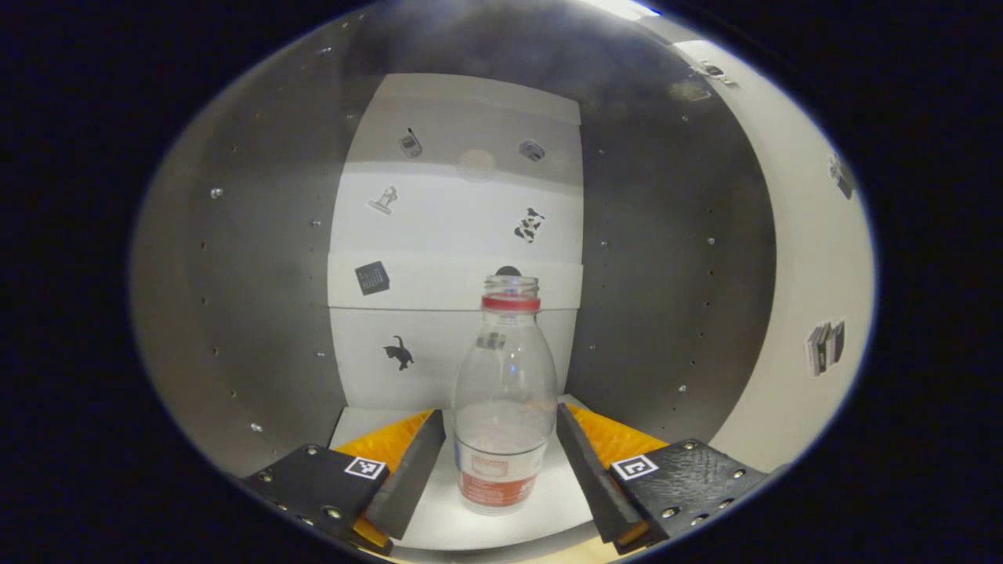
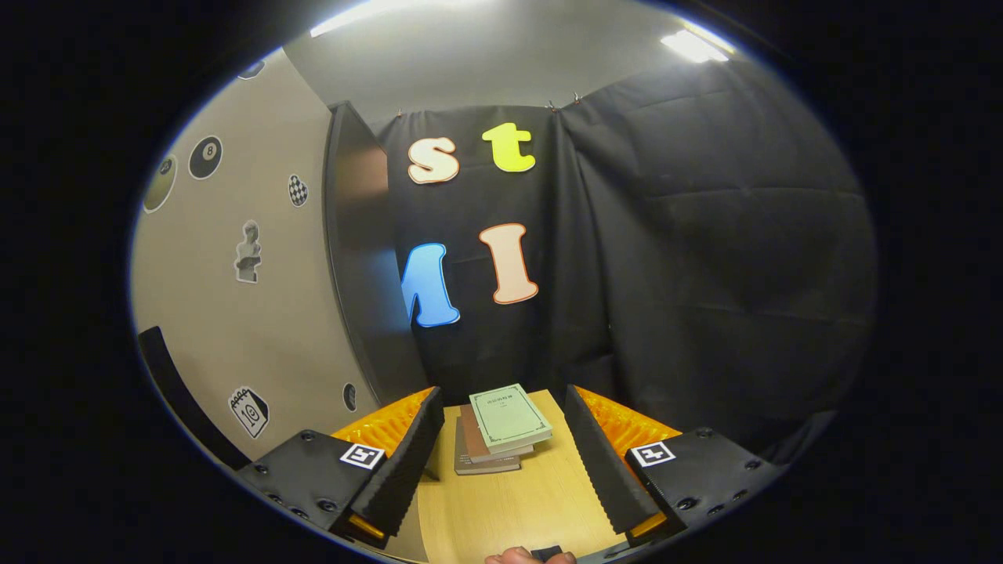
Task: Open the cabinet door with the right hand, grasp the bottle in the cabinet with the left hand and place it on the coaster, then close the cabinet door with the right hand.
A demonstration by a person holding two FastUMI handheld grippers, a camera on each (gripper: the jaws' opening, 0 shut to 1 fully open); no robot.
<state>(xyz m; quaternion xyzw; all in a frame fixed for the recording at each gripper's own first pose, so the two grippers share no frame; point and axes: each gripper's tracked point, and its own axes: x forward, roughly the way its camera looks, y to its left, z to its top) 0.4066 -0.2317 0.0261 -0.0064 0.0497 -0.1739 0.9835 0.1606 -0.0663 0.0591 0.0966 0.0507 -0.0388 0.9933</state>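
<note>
We are bracketing the empty, light, slippery bottle (image 1: 505,399) with the spread left gripper (image 1: 501,462), aiming at its labelled lower body

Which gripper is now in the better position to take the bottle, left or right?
Left. The left gripper is open with the bottle upright between its fingers inside the cabinet. The right gripper faces a stack of books on the table.
</note>
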